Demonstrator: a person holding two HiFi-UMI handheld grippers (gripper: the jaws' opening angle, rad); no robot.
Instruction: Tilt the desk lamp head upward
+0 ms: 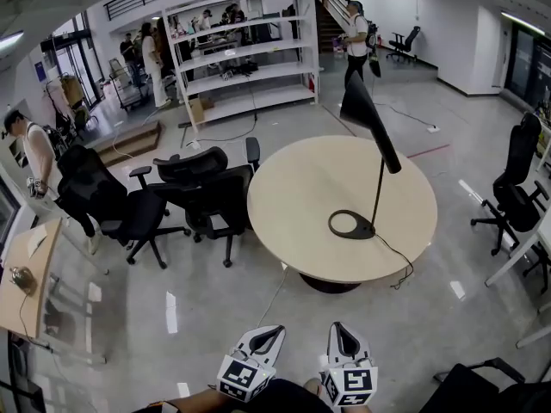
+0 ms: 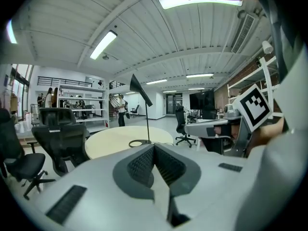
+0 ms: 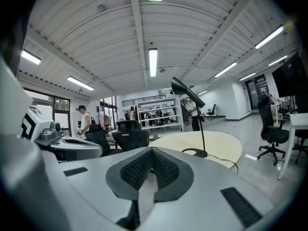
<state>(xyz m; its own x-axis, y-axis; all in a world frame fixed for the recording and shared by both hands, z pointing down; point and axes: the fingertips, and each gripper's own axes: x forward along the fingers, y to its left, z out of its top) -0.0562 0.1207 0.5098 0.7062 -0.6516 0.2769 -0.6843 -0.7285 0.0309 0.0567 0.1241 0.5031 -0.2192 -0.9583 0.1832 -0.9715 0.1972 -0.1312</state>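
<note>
Lamp head (image 1: 368,119): black cone, angled down, on thin stem. Base ring (image 1: 350,224) sits by near-right edge of tabletop (image 1: 297,175), cord runs off edge. Both grippers well short of tabletop, nothing held: left gripper (image 1: 274,329) fingers together, right gripper (image 1: 338,327) same. Rec: close in, open fingers, one steadies stem, other lifts head's low end slowly. Base prob light, could tip.

A black desk lamp (image 1: 365,110) stands on the round table (image 1: 297,198).
</note>
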